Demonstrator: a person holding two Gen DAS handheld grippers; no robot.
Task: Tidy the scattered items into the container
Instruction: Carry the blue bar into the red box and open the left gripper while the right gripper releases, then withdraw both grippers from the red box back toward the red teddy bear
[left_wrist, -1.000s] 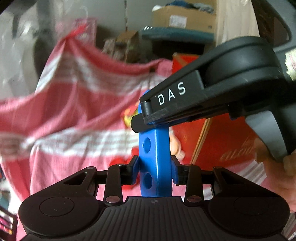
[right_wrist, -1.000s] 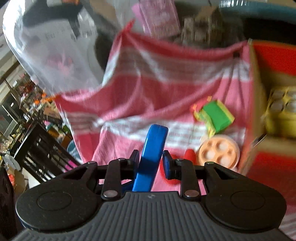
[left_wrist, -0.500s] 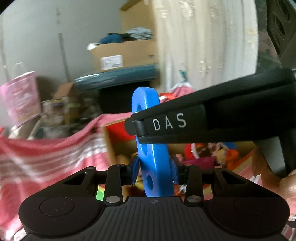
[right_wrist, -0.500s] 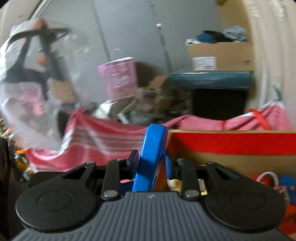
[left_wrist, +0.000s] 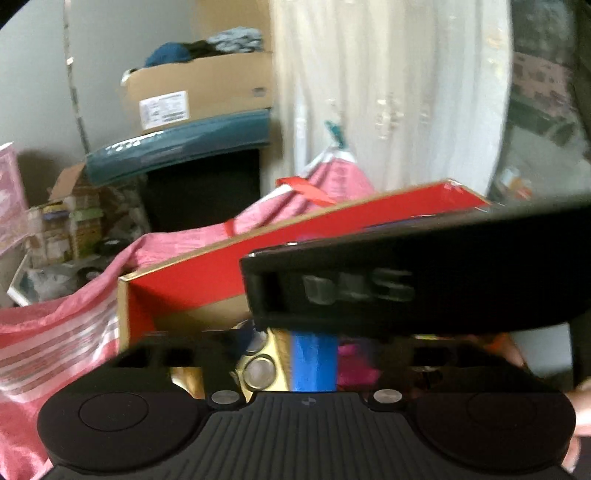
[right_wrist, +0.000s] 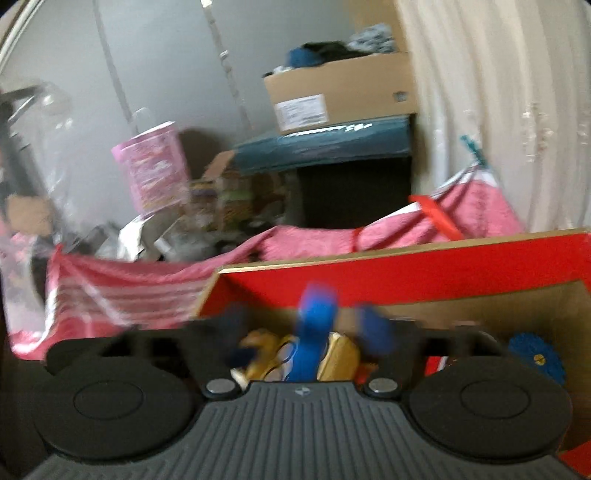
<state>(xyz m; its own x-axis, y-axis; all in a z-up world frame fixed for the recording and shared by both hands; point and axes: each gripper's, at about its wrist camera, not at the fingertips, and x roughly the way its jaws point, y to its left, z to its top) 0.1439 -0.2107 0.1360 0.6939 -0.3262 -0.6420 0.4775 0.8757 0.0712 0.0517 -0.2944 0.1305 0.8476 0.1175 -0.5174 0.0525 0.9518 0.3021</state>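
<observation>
Right in front of you, both pairs of tongs have just been opening: the left gripper (left_wrist: 314, 363) and the right gripper (right_wrist: 306, 352) now stand with their jaws apart, and the blue toy (right_wrist: 314, 332) sits loose between them, no pad pressing on it, so far as the blur lets you judge. That fits a release, since the toy is over the open top of the red box (left_wrist: 221, 273), the container you are filling. In the left view the right gripper's black body crosses just above the toy, so the two tools are crowded together; draw them apart sideways rather than up into each other. Below the toy lie gold-coloured pieces (right_wrist: 338, 356) and a blue gear-like piece (right_wrist: 537, 356), already inside. The box's near rim is hidden; its far wall stands high behind. Beyond it the pink striped cloth (right_wrist: 147, 291) spreads left, offering open room there.
</observation>
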